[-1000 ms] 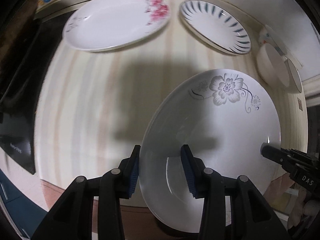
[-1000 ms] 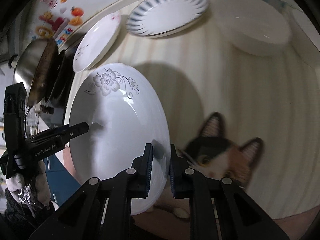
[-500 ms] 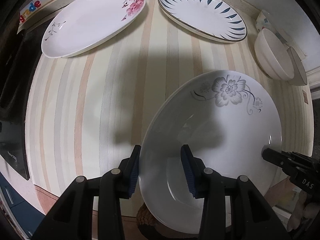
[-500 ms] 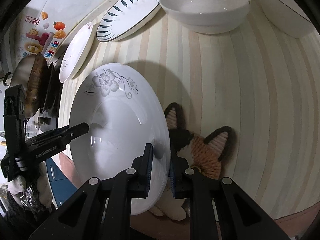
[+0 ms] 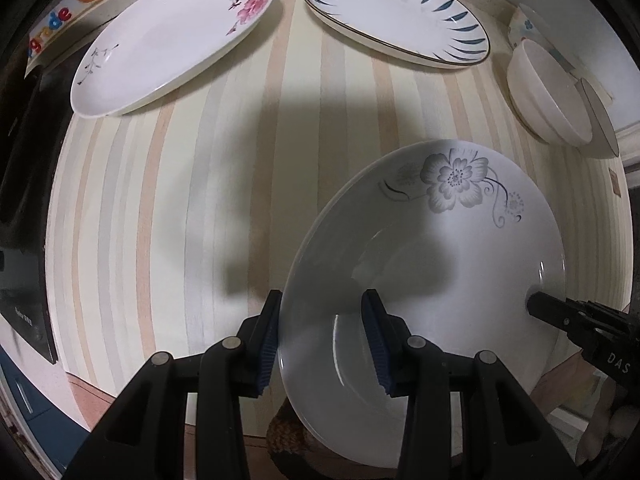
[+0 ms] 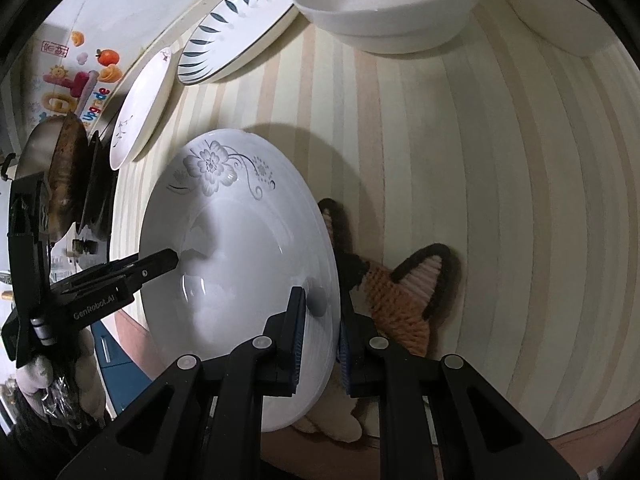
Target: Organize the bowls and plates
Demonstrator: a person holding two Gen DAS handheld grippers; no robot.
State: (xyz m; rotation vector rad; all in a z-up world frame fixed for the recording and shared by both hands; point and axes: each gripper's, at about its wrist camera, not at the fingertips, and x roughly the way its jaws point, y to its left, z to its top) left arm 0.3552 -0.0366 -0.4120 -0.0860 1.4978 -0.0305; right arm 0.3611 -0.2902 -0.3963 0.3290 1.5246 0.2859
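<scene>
Plates and bowls are mostly unsorted, so I'd call the task early stage. Grey-flower plate (image 5: 452, 256) is the only piece in hand; it sits lower right of the left wrist view, lifted and tilted over the striped worktop (image 5: 192, 208). It appears to be clear of the surface, judging by the shadow under it.

Both grippers are on it. Left gripper (image 5: 320, 336) straddles the near-left rim, one pad under the rim and one on the inner face; the gap between the pads looks wider than the rim, so I can't confirm a firm clamp from that view. Right gripper (image 6: 320, 324) is pressed onto the opposite rim, pads close on either side of the edge, pinching the plate.

Still laid out singly:
- pink-blossom plate (image 5: 172, 36), upper left of the left view, flat on the worktop
- blue-leaf plate (image 5: 396, 12), upper centre-right, flat, apart from the pink one
- white bowl (image 6: 384, 4), top centre of the right view, upright, with a second bowl (image 6: 556, 12) just beside it at upper right

Nothing is stacked yet as far as I can see. Judgement: remaining work is stacking the three plates together and nesting the bowls.

Plate itself: glossy white, deep well, wide rim, grey flower print with a curling vine on the far rim. Looks clean and undamaged. Glazed, so likely slippery at the pads.

Knitted cat-ear mat (image 6: 404, 288) lies on the worktop beneath the plate's right edge, lower centre of the right view.
</scene>
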